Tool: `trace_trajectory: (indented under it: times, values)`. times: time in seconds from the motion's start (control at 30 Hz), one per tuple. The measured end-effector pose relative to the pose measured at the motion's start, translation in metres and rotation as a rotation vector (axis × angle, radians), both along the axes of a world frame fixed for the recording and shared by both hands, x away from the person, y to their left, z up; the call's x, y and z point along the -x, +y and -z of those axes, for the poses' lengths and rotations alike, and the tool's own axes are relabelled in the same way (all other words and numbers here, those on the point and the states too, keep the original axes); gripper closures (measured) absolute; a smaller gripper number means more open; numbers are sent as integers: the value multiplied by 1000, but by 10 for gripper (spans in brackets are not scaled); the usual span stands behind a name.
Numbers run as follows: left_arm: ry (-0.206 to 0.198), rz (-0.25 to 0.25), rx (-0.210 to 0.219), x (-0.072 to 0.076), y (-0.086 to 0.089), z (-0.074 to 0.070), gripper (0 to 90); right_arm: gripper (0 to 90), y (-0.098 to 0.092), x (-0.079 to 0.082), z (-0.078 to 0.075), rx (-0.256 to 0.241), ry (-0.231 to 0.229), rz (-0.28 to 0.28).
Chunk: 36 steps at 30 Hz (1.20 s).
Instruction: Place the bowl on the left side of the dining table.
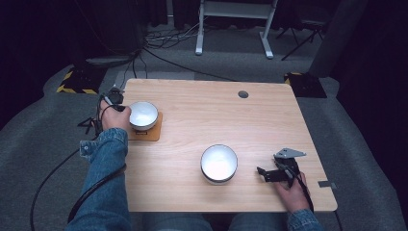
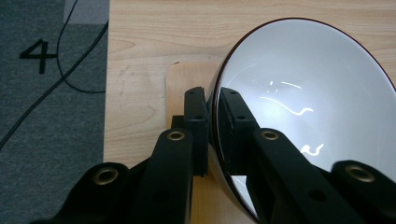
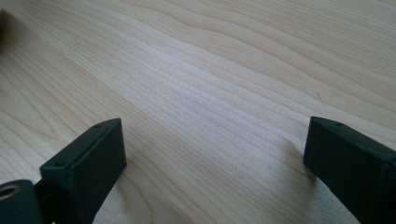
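A white bowl (image 1: pixel 143 114) with a dark outside sits on a brown coaster (image 1: pixel 153 133) near the table's left edge. My left gripper (image 1: pixel 124 109) is shut on its near-left rim. In the left gripper view one jaw is inside the bowl (image 2: pixel 308 93) and the other outside, over the coaster (image 2: pixel 187 77); the left gripper (image 2: pixel 212 100) pinches the rim. A second white bowl (image 1: pixel 219 163) stands alone at the front middle. Right of it, my right gripper (image 1: pixel 262 174) rests low with its jaws wide open. In the right gripper view the right gripper (image 3: pixel 215 135) holds nothing over the table (image 3: pixel 224 65).
The wooden table (image 1: pixel 269 120) has a round cable hole (image 1: pixel 243 94) at the back and a grey tape tab (image 1: pixel 326 184) on its right edge. Cables lie on the grey floor (image 1: pixel 33 144). A floor mark "4" (image 2: pixel 37 53) is left of the table. A white desk frame (image 1: pixel 233 21) stands behind.
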<state>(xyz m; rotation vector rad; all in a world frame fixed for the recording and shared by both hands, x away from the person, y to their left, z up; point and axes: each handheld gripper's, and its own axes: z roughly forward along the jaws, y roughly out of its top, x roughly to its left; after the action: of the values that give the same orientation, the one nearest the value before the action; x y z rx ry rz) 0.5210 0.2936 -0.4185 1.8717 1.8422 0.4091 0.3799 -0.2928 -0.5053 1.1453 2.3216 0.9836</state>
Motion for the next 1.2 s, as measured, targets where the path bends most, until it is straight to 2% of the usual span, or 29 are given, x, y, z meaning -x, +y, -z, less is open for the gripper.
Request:
trace_trajectory:
  times: [0.1, 0.43, 0.67, 0.83, 0.87, 0.93, 1.07, 1.1, 1.13, 1.17, 1.2]
  values:
    - [1, 4, 16, -1, 0, 2, 824, 56, 0, 0, 0, 0, 0, 0]
    - [-10, -1, 16, -1, 0, 7, 827, 56, 0, 0, 0, 0, 0, 0]
    - [-6, -3, 11, -1, 3, 10, 834, 56, 0, 0, 0, 0, 0, 0]
    - [-21, -8, -15, 0, 2, 11, 836, 57, 0, 0, 0, 0, -1, 1]
    - [-28, -9, -28, 0, 2, 10, 834, 57, 0, 0, 0, 0, -1, 1]
    - [-42, -9, -7, 1, 2, 8, 804, 57, 0, 0, 0, 0, -1, 1]
    - [-83, 17, -26, 2, 0, 1, 724, 57, 0, 0, 0, 0, -1, 1]
    - [-103, 15, -18, 3, -2, -1, 702, 57, 0, 0, 0, 0, -1, 1]
    - [-116, 29, -42, 3, -3, -4, 675, 57, 0, 0, 0, 1, -1, 1]
    - [-140, 17, -46, 3, -6, -6, 651, 57, 0, 0, 0, 0, -1, 1]
    - [-155, 23, -37, 4, -8, -8, 620, 57, 0, 0, 0, 1, -1, 0]
